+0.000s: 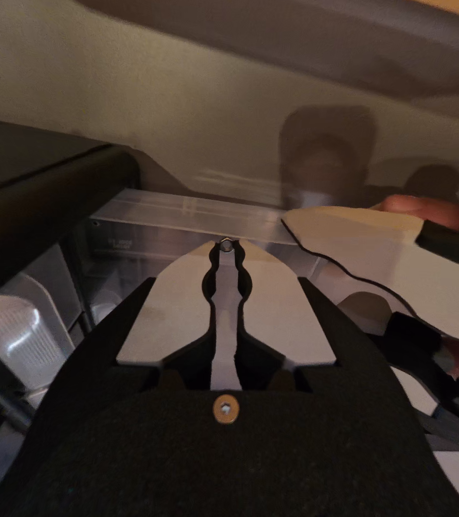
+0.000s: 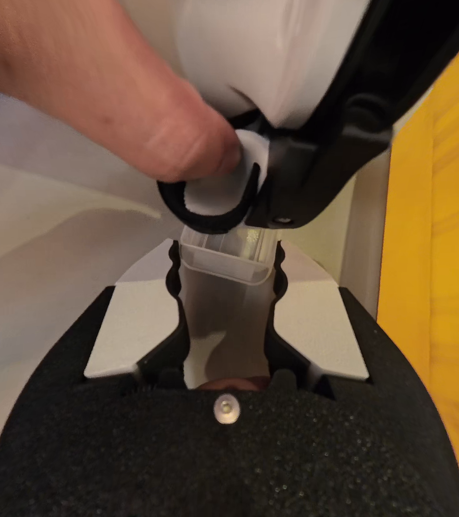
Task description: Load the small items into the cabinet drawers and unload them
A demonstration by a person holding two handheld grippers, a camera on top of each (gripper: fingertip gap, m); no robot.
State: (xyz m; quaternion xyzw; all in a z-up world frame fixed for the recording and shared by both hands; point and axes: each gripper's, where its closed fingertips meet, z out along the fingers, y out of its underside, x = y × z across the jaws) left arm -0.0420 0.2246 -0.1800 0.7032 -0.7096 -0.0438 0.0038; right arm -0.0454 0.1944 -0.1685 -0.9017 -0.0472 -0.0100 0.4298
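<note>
My left gripper (image 1: pixel 226 249) is shut on a small metal hex piece (image 1: pixel 226 245) pinched at its fingertips, held just over the rim of a pulled-out clear plastic drawer (image 1: pixel 194 212). In the right wrist view my right gripper (image 2: pixel 225 260) is shut on the clear drawer (image 2: pixel 222 264), its jaws pressed against both sides of the front handle. One white finger (image 1: pixel 362 251) of the right gripper shows at the right of the left wrist view. The inside of the drawer is mostly hidden.
The black cabinet frame (image 1: pixel 41 190) is at the left, with other clear drawers (image 1: pixel 21 335) below it. A hand (image 2: pixel 110 98) and the left tool's black and white housing (image 2: pixel 320 126) hang close above the right gripper. A yellow surface (image 2: pixel 446 251) lies to the right. The tips of both grippers are at nearly the same place.
</note>
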